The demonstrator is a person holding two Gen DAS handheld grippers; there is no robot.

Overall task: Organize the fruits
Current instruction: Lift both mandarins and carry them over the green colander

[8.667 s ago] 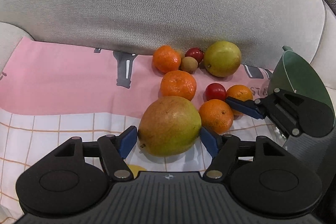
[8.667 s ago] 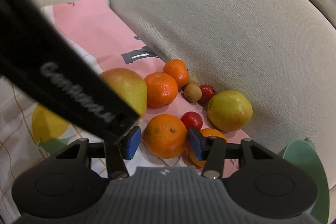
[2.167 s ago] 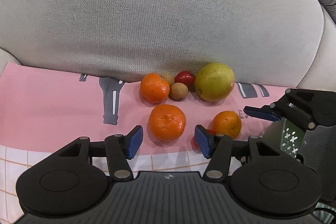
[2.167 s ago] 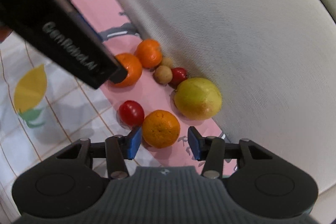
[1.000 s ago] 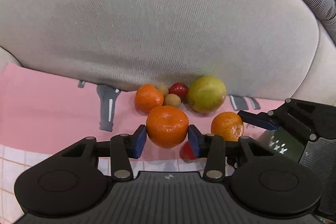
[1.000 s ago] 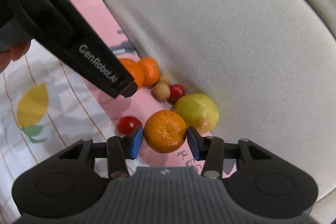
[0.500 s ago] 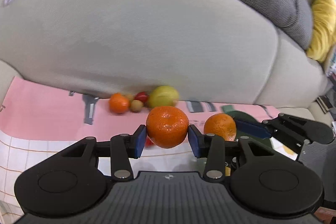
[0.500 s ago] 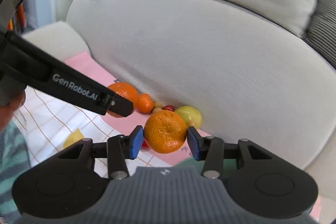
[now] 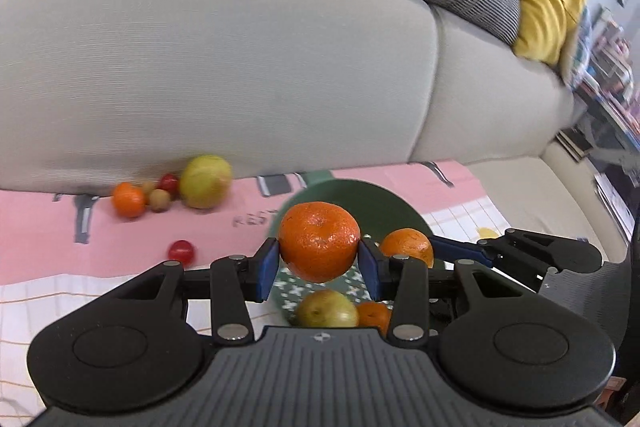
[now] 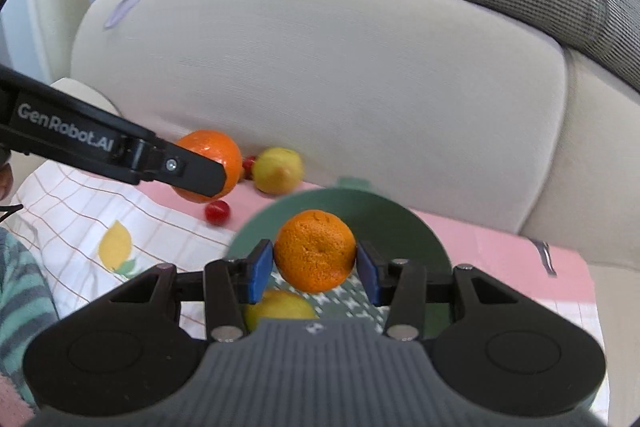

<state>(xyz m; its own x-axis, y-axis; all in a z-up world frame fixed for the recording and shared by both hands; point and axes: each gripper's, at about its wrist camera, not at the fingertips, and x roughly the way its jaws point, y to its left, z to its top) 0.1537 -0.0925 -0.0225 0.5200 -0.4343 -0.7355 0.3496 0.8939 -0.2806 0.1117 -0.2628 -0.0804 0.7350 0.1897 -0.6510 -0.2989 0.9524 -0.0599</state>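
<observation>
Nearest to you, your left gripper point(image 9: 319, 265) has its blue pads pressed on either flank of a round, dimpled orange mandarin point(image 9: 319, 241), jaws drawn in to the fruit's width. The mandarin sits squarely between the pads, with no long axis to worry about. Directly beneath it lies the dark green ceramic bowl point(image 9: 384, 205), its patterned floor showing under the fruit. That vertical relation looks like the one your next move turns on: bowl below, fruit above, so a straight descent and an opening of the jaws should do.

Your right gripper point(image 10: 315, 269) is likewise clamped on a second orange mandarin point(image 10: 315, 251), centred between its pads, also hanging over the bowl. Both hands crowd the same opening, with the right one just beside the left on its right side. Which sits lower I cannot tell. I would release one at a time to avoid a knock.

Already inside the bowl are a yellow-green rounded fruit point(image 9: 326, 311) and another orange citrus point(image 9: 374, 315) touching it, so aim for the bare patterned patch.

Farther out on the pink printed cloth point(image 9: 120, 247) lies a small red cherry tomato point(image 9: 181, 251) alone. Beyond it, against the beige sofa backrest point(image 9: 220, 67), a cluster waits: a small orange, two brown nut-like fruits, a red tomato and a large yellow-green pear-like fruit point(image 9: 205, 181).
</observation>
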